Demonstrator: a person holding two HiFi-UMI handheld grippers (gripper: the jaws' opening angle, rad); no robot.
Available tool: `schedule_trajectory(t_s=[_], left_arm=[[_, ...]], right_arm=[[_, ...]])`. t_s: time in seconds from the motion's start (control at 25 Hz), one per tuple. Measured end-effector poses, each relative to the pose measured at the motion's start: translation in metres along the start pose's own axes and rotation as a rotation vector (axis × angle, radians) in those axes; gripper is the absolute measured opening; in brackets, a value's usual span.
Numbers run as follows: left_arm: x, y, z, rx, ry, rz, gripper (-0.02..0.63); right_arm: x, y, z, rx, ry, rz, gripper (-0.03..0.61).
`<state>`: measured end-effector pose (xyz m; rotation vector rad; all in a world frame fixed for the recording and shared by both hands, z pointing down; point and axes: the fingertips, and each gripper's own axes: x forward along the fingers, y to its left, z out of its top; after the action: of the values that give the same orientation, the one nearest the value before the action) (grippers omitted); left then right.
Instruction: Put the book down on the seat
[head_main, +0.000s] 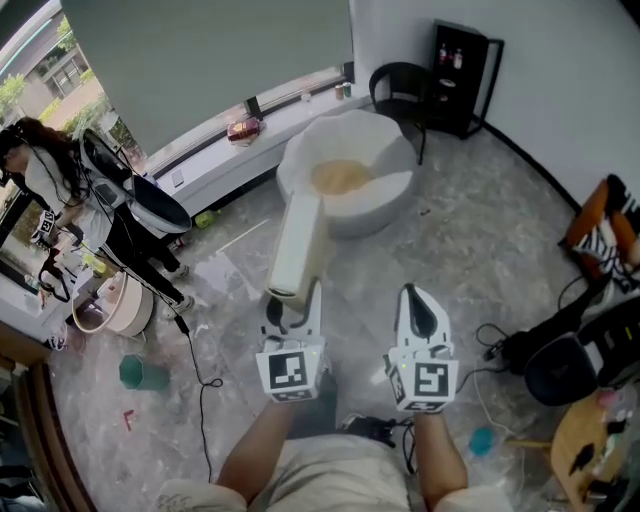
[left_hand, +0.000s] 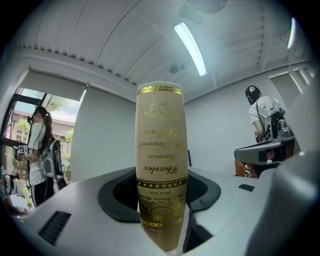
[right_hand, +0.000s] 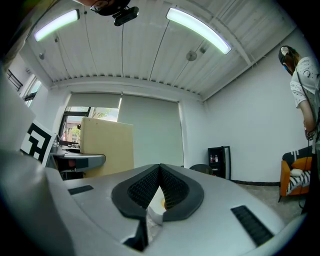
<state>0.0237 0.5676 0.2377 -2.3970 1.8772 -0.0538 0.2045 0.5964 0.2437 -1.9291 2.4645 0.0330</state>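
Cream cloth with gold lettering on the spine marks the thick hardback book, which is clamped near its lower end between the jaws of the left gripper. The left gripper view shows the dark pads pressed against both covers, with the spine turned back towards the person and the book standing upright. Pinching across the covers probably keeps the pages shut and the weight close above the jaws, so it does not sag while carried.

The book is in the air over the grey marbled floor, in front of the round white tub seat with a tan cushion. From the head view its top overlaps the seat's near rim, but how near the two really are cannot be told. It is not resting on the cushion.

The right gripper hangs just beside the left one, its jaws closed together on nothing. It seems to be kept clear, since one grip is enough.

To finish, the book would likely need carrying forward and tipping onto one cover so it lies flat on the cushion.
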Motion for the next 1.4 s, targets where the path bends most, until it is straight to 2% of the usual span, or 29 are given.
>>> schedule_trajectory(t_s=[0.2, 0.44, 0.76, 1.08, 1.4], left_arm=[[0.033, 0.016, -0.012, -0.023, -0.004, -0.01, 0.224], [0.092, 0.049, -0.024, -0.042, 0.013, -0.012, 0.224], [0.156, 0.118, -0.032, -0.058, 0.016, -0.009, 0.224], [0.202, 0.164, -0.039, -0.05, 0.008, -0.028, 0.224], [0.233, 0.17, -0.059, -0.053, 0.017, -0.029, 0.224]], right_arm=[[0.035, -0.001, -0.004, -0.032, 0.007, -0.024, 0.003], [0.107, 0.005, -0.007, -0.047, 0.028, -0.012, 0.003], [0.201, 0.045, 0.012, -0.079, -0.005, 0.006, 0.003], [0.264, 0.064, 0.008, -0.083, 0.0, 0.0, 0.003], [0.301, 0.054, -0.007, -0.081, -0.008, 0.003, 0.003]])
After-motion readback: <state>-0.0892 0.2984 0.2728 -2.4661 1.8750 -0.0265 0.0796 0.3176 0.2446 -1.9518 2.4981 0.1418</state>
